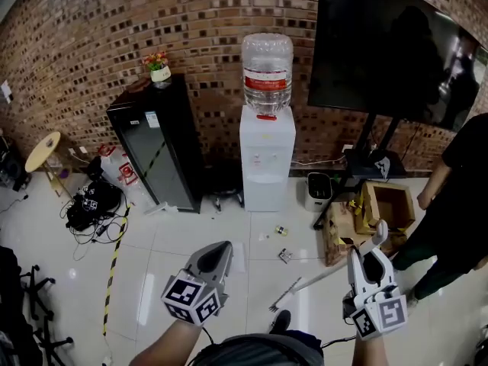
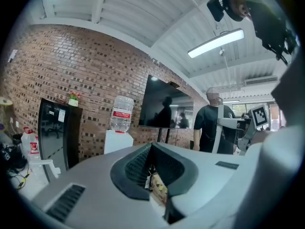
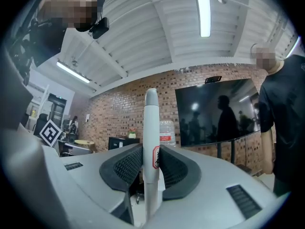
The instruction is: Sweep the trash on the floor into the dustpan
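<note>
Between right gripper (image 3: 151, 152) fingers (image 3: 127, 166): white handle (image 3: 151, 123), label (image 3: 156, 157) unreadable.

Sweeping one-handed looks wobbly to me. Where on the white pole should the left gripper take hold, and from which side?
The white pole stands near upright, round, with only a short capped end above the right gripper. So probably grip the straight shaft below that hold, coming from the left side, jaws across it.

Tools: two, left tool (image 1: 217, 252) and right tool (image 1: 364, 259).
Pole (image 3: 151, 142): one, in right tool.
Trash bits (image 1: 285, 255): three, on floor ahead of the tools.
Water dispenser (image 1: 267, 158): one.
Bottle (image 1: 267, 65): one.
Black cabinet (image 1: 152, 155): one.
Screen (image 1: 381, 44): one.
Cardboard box (image 1: 389, 204): one.
Bystander (image 1: 457, 197): one.
</note>
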The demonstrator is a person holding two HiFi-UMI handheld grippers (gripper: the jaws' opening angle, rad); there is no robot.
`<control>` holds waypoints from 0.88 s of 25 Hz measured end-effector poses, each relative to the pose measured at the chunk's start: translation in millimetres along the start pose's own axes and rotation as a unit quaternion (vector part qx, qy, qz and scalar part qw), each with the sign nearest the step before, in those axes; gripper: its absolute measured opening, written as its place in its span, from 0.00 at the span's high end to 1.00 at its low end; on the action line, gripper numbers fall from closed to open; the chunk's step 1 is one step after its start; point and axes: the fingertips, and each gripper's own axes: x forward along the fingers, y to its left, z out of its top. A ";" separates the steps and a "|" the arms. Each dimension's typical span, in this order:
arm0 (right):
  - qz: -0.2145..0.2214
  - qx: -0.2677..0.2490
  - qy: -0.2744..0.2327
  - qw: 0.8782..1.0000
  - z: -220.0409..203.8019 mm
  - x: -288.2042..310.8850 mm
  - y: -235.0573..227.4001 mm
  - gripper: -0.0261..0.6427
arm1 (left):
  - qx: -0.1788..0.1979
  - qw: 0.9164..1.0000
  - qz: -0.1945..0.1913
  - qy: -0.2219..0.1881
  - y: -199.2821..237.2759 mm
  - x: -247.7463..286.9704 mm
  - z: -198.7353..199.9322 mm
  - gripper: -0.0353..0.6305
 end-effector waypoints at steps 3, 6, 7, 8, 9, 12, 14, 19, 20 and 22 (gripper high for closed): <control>0.013 0.005 -0.005 1.000 -1.4 17.4 -28.5 0.78 | 0.004 1.000 0.005 0.002 -9.2 31.8 7.7 0.93; 0.019 0.013 -0.005 1.000 -4.7 32.5 -60.4 0.78 | 0.017 1.000 0.012 -0.001 -19.8 62.5 15.6 0.93; 0.021 0.014 -0.003 1.000 -6.3 37.1 -70.6 0.78 | 0.017 1.000 0.018 -0.002 -22.2 72.2 17.8 0.93; 0.025 0.015 -0.001 1.000 -7.7 41.7 -80.1 0.78 | 0.015 1.000 0.025 -0.004 -23.9 81.3 20.4 0.93; 0.029 0.016 0.001 0.999 -8.8 46.1 -88.6 0.78 | 0.013 0.999 0.033 -0.006 -25.1 89.7 23.3 0.93; 0.037 0.016 0.005 0.999 -12.4 57.9 -109.3 0.78 | 0.009 0.999 0.048 -0.009 -26.9 110.3 30.6 0.93; 0.038 0.013 0.008 0.999 -15.7 66.2 -119.8 0.78 | 0.010 0.999 0.051 -0.008 -26.6 121.3 34.1 0.93; 0.032 0.000 0.008 0.999 -24.0 83.1 -132.8 0.78 | 0.010 0.999 0.043 0.002 -19.1 138.8 32.3 0.93; 0.028 -0.003 0.009 1.000 -25.6 87.0 -136.2 0.78 | 0.007 0.999 0.041 0.004 -16.2 143.1 30.2 0.93; 0.018 -0.007 0.011 1.000 -31.0 94.3 -143.2 0.78 | -0.001 0.999 0.033 0.010 -11.2 152.0 25.6 0.93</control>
